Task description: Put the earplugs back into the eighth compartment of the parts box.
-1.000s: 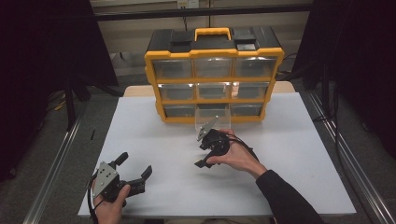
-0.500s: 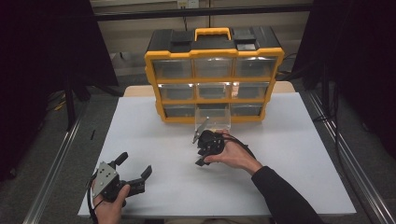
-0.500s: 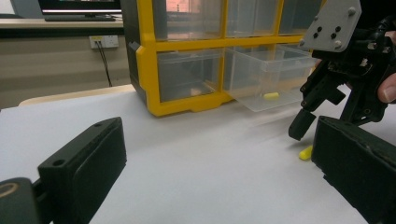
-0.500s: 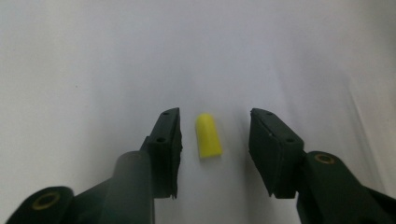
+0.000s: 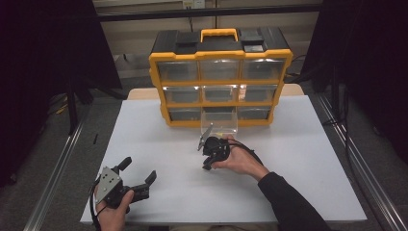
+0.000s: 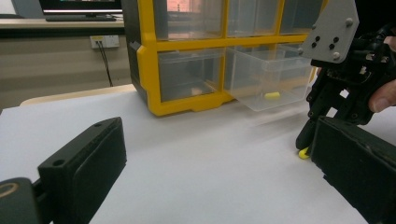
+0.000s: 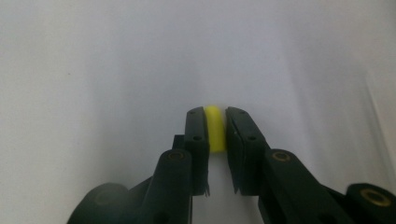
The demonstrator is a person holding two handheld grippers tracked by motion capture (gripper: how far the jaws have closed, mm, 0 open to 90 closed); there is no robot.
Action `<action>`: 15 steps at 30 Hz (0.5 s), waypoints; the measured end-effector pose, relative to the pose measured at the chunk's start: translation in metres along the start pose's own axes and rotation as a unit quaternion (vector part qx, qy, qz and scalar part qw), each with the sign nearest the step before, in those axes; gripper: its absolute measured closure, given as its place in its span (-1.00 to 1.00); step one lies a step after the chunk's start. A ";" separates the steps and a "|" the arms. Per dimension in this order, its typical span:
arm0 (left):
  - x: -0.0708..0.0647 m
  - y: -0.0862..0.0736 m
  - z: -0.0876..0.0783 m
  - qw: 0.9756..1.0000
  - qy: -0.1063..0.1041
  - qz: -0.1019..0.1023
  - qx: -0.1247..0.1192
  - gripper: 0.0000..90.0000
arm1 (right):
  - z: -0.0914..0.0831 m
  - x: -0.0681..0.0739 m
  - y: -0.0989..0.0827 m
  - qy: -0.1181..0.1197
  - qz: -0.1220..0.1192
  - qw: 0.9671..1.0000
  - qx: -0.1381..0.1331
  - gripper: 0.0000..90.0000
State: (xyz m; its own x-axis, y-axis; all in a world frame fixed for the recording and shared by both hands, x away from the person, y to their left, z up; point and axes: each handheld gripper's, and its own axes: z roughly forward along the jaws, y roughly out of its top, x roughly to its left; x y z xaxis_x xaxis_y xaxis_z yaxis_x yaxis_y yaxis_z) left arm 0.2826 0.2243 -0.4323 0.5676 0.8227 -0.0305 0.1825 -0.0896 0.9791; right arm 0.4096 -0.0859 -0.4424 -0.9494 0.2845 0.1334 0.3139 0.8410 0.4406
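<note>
A small yellow piece (image 7: 215, 133) lies on the white table between the pads of my right gripper (image 7: 217, 113). Its jaws have just been closing and now pinch the piece from both sides. In the high view this right gripper (image 5: 207, 165) points down at the table just in front of the pulled-out clear drawer (image 5: 220, 123). The left gripper view has the yellow piece (image 6: 304, 153) under the right gripper's tips. My left gripper (image 5: 138, 174) rests at the near left, jaws wide open with nothing between them.
The yellow and black drawer organizer (image 5: 220, 77) stands at the back middle of the white table (image 5: 308, 144). Its bottom middle drawer is out, with another yellow piece (image 6: 272, 95) inside. A dark metal rail (image 5: 351, 159) runs along the right side.
The right hand has shifted a little to the left and lower onto the table. The left gripper has stayed where it was.
</note>
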 end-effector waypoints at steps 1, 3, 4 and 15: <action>0.000 0.000 0.000 1.000 0.000 -0.002 -0.002 -0.93 | 0.000 0.000 0.000 -0.001 0.000 1.000 -0.002 0.77; 0.000 0.000 0.000 1.000 0.002 0.001 -0.002 -0.92 | -0.001 0.000 -0.001 0.000 0.007 1.000 -0.005 0.78; 0.000 0.000 0.000 1.000 0.000 0.001 0.000 -0.92 | -0.001 0.000 -0.002 0.000 0.005 1.000 -0.009 0.79; 0.000 0.000 0.000 1.000 0.003 0.003 0.000 -0.92 | -0.014 -0.001 -0.017 0.001 0.024 0.998 -0.054 0.79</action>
State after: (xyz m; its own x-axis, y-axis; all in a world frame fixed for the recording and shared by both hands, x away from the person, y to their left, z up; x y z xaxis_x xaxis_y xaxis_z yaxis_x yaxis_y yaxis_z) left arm 0.2827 0.2238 -0.4325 0.5631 0.8261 -0.0236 0.1798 -0.0946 0.9791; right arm 0.4050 -0.1073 -0.4377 -0.9330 0.3229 0.1588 0.3566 0.7714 0.5270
